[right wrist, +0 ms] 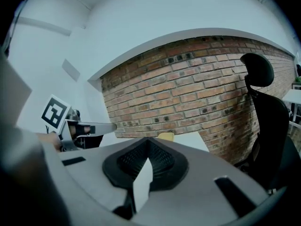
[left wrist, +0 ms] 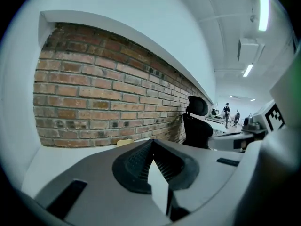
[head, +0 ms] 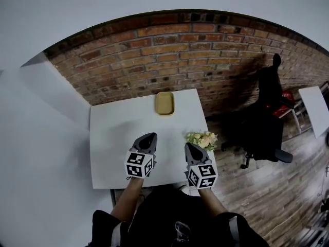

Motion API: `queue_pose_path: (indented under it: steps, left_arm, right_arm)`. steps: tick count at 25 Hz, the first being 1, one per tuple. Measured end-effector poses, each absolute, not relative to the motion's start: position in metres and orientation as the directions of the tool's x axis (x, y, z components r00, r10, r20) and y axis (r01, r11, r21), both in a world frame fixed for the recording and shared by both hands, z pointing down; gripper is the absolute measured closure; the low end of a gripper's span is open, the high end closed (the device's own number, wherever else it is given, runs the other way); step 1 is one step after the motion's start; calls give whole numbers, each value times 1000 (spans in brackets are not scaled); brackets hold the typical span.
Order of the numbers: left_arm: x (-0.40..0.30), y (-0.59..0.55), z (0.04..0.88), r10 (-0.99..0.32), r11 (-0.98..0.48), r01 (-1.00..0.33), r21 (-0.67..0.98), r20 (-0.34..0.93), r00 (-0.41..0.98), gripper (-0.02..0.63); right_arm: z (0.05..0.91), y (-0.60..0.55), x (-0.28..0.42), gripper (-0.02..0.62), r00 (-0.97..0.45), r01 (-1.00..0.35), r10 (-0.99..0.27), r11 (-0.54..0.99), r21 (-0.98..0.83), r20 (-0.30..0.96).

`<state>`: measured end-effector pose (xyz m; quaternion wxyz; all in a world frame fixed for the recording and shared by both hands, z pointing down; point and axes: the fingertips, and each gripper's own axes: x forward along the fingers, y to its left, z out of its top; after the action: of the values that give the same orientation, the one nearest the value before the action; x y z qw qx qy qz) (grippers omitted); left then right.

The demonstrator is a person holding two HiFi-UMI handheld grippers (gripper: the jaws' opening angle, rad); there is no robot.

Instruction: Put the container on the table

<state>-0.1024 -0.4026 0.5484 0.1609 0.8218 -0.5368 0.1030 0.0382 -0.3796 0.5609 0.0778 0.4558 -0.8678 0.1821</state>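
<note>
A shallow yellow container lies on the white table, at the far edge near the brick wall. It peeks over the jaws in the left gripper view and in the right gripper view. My left gripper hovers over the near part of the table, well short of the container, its jaws shut with nothing between them. Beside it, my right gripper is at the table's near right, also shut and empty.
A small bunch of pale flowers stands at the table's right edge, next to the right gripper. A black office chair stands on the wooden floor to the right. The brick wall runs behind the table. Another white table is far right.
</note>
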Motion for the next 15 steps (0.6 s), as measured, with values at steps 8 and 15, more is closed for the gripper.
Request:
queue_pose_path:
  steps: [8,15]
  left_arm:
    - [-104,-382,540,-867,-356,-922,153,312,387,591]
    - [-106,-382,546,-869,-344,-924,167,317,380,591]
  right_arm:
    - [567,-382,46,573,-551,-834,-773,502,-226,314]
    - [567,-382,46,572,-553,-833,-770,506,-224,317]
